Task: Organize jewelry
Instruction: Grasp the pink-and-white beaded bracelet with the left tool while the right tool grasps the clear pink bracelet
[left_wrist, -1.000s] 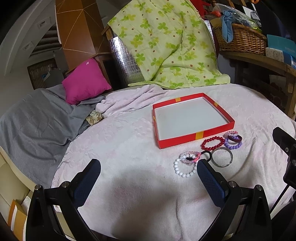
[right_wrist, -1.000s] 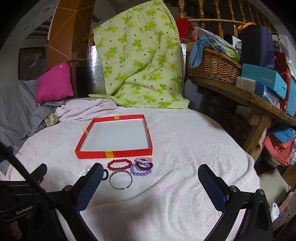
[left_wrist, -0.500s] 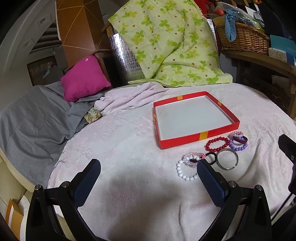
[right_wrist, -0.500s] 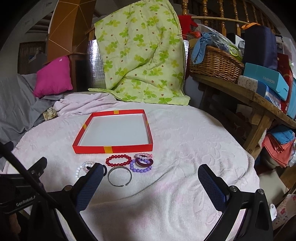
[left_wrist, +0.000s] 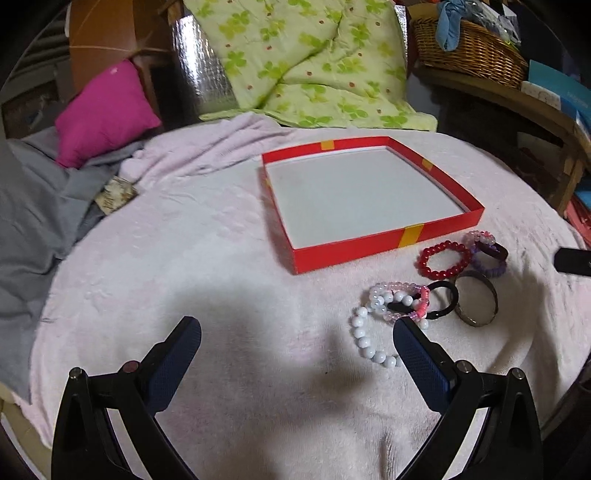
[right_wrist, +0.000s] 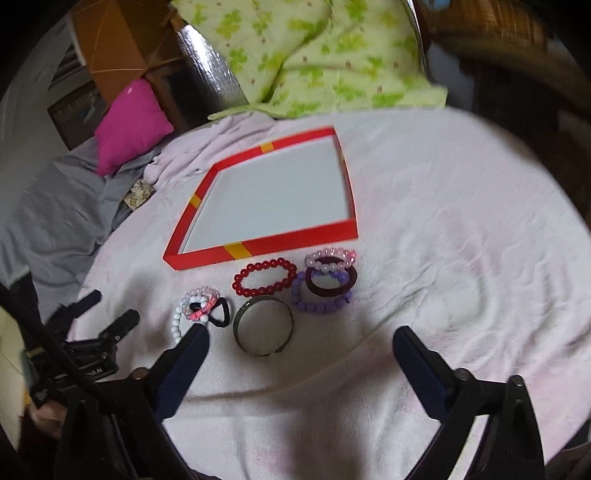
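A shallow red box (left_wrist: 347, 249) (right_wrist: 295, 238) with a white floor lies empty on the pink blanket. In front of it lie several bracelets: a red bead one (left_wrist: 443, 258) (right_wrist: 264, 277), a white bead one (left_wrist: 364, 341) (right_wrist: 177, 319), a pale pink bead cluster (left_wrist: 397, 299), a black hair tie (left_wrist: 445, 297) (right_wrist: 219, 314), a metal bangle (left_wrist: 476, 302) (right_wrist: 263, 325) and a purple and maroon stack (left_wrist: 487, 253) (right_wrist: 327, 282). My left gripper (left_wrist: 297, 345) is open and empty, left of the white beads. My right gripper (right_wrist: 298, 345) is open and empty, just in front of the bangle.
A pink blanket (left_wrist: 221, 258) covers the round surface. A magenta pillow (left_wrist: 105, 110) and grey cloth (left_wrist: 26, 206) lie at the left. A green floral quilt (left_wrist: 306, 62) hangs behind. A wicker basket (left_wrist: 469, 48) stands on a wooden shelf at the right.
Both grippers have moved forward and tilted down toward the bracelets, which now look larger and nearer. Both stay open. The jewelry and the box have not moved.
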